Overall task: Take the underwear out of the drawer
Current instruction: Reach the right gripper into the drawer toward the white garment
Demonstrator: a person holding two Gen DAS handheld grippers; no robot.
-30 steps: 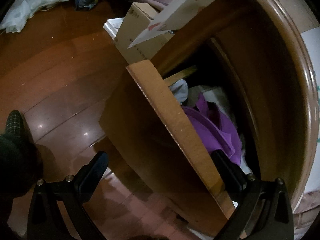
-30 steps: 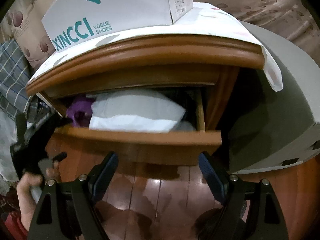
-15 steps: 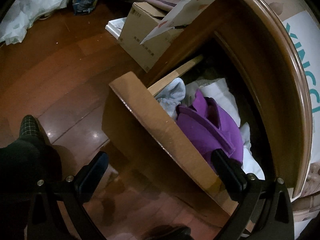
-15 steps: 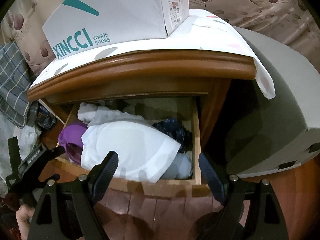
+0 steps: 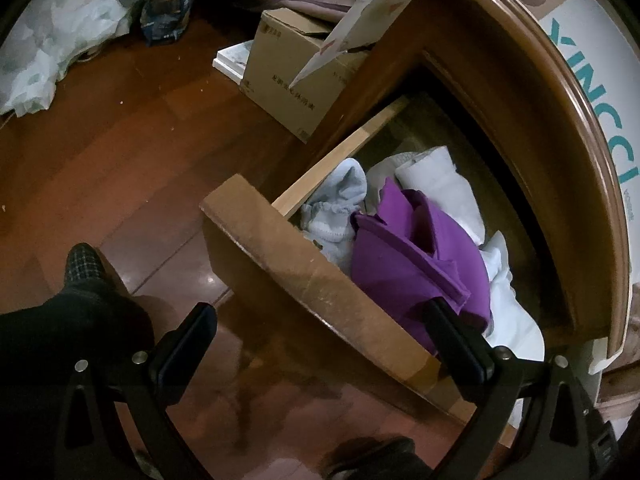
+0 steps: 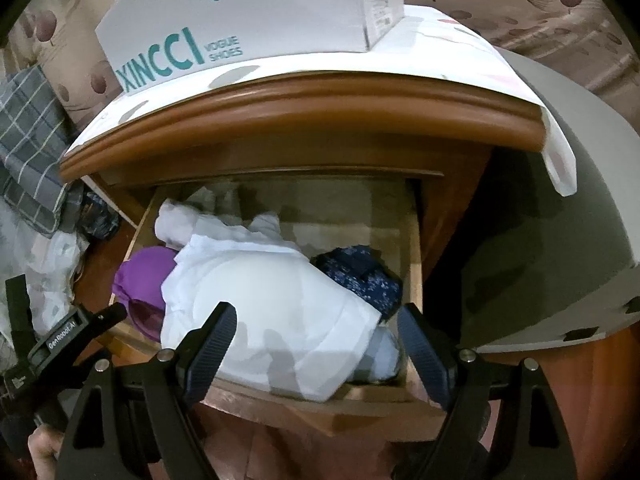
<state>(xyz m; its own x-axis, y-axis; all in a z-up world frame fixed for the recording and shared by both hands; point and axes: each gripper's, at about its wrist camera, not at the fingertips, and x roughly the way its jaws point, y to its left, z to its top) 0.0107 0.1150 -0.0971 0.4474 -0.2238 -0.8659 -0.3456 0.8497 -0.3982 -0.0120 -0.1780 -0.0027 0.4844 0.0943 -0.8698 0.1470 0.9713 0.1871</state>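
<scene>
The drawer (image 6: 276,404) stands pulled out with the purple underwear (image 5: 416,264) lying inside, ungrasped, while both the left gripper (image 5: 320,344) and right gripper (image 6: 316,344) gape wide and empty

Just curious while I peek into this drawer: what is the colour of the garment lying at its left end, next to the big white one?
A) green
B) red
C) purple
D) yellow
C: the right wrist view shows a purple garment at the left end of the open drawer, beside the big white garment; the left wrist view shows it too.
</scene>
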